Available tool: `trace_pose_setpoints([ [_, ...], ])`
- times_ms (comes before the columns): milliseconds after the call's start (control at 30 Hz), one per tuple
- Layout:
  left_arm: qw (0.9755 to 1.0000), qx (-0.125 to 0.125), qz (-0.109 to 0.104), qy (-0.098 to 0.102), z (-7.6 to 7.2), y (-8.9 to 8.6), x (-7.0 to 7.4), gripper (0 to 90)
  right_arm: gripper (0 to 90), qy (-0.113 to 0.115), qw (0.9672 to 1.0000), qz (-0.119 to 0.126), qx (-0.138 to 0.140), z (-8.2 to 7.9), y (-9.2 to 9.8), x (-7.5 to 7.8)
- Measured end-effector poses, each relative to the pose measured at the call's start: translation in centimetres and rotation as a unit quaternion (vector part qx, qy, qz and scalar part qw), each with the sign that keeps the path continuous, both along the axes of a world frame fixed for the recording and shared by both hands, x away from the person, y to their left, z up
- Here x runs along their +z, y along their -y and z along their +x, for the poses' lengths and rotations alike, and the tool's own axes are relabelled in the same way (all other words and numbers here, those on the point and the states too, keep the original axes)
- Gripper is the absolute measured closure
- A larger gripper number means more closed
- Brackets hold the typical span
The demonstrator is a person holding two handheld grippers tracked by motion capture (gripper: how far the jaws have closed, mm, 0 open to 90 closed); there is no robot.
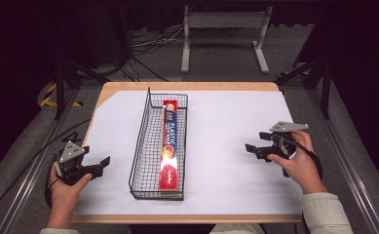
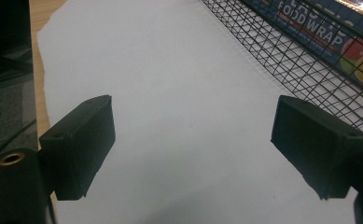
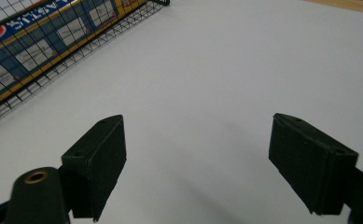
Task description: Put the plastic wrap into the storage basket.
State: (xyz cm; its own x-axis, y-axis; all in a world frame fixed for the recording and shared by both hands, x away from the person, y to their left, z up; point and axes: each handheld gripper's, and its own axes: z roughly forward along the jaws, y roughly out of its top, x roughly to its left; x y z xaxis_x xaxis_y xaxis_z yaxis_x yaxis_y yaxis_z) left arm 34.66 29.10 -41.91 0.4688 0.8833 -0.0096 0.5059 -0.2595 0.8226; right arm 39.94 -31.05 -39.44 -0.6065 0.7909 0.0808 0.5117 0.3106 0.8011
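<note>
left gripper (image 1: 101,163): jaws wide apart, nothing held, left of basket | right gripper (image 1: 253,148): jaws wide apart, nothing held, right of basket | food wrap box (image 1: 169,144): lying flat inside wire basket (image 1: 139,153), mid-table

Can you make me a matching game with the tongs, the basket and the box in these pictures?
Things:
1. left tongs
2. right tongs
3. wire basket
4. food wrap box

Places or states:
A. lying inside the basket
B. open and empty, left of the basket
C. black mesh, standing mid-table on the white sheet
D. open and empty, right of the basket

Pairs: 1-B, 2-D, 3-C, 4-A
</note>
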Motion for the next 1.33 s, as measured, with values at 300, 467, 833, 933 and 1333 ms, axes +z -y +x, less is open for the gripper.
trace_pose_setpoints([
  [300,0.9999,-0.007,0.007,-0.004,0.0,0.1,-0.2,14.0,19.0,-0.010,0.9999,0.003,0.000,-1.1,0.6,-1.9],
  [467,0.9998,-0.010,0.012,-0.009,0.2,0.3,-0.6,13.9,19.0,-0.004,0.9999,0.015,-0.005,-1.6,1.0,-2.9],
  [833,0.9996,-0.016,0.012,-0.021,0.4,0.4,-1.0,13.9,18.9,-0.033,0.9992,-0.024,-0.002,-1.9,0.9,-4.8],
  [933,0.9994,-0.016,0.013,-0.027,0.5,0.4,-1.3,13.9,17.6,-0.031,0.9988,-0.038,-0.003,-1.9,0.8,-5.0],
  [1333,0.9989,-0.018,0.019,-0.039,0.8,0.9,-1.5,13.8,17.5,-0.025,0.9989,-0.037,-0.010,-2.0,0.7,-4.9],
])
